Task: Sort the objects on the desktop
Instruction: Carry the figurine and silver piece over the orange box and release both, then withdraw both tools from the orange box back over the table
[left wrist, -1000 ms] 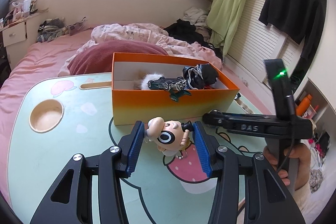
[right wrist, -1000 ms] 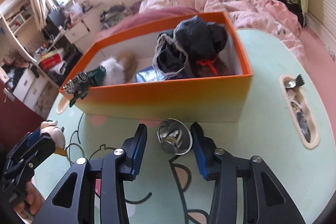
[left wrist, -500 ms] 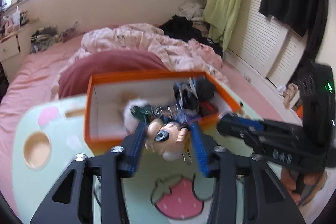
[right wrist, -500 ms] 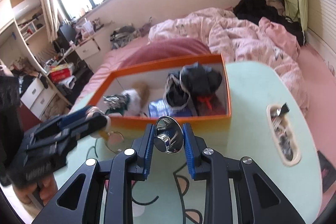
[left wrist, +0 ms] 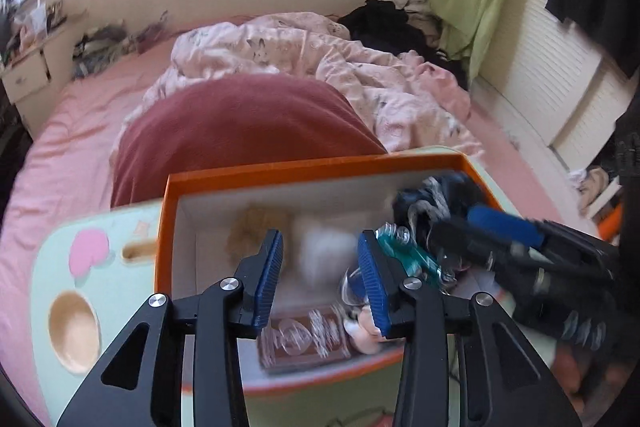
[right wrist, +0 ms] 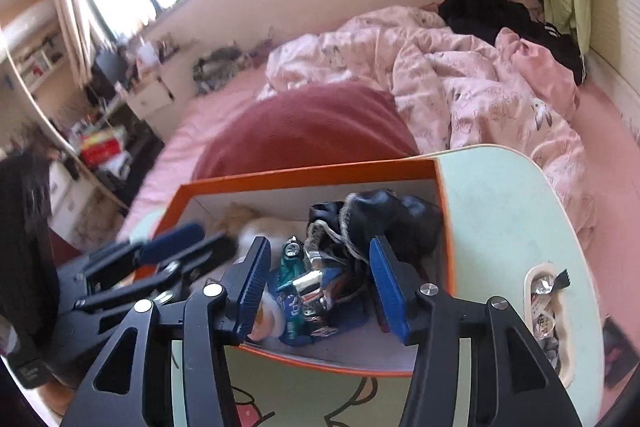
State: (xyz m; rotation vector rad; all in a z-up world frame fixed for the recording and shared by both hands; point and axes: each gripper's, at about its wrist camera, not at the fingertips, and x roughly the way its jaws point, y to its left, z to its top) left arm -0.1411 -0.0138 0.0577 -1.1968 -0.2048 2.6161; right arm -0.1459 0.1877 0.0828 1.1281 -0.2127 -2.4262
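While both my grippers hang over the orange box [right wrist: 443, 227] at the worktop's [right wrist: 500, 227] far edge, my right gripper [right wrist: 320, 285] fingers are opening and my left gripper [left wrist: 320, 279] fingers closing, nothing pinched; the toy car [right wrist: 294, 263] and figure [left wrist: 362, 331] lie inside, so sorting looks nearly done.

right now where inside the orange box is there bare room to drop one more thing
Bare floor shows in the orange box at its left end, between the left wall and the fluffy toy. The right half is crowded: toy car, dark pouch, both tools above it.
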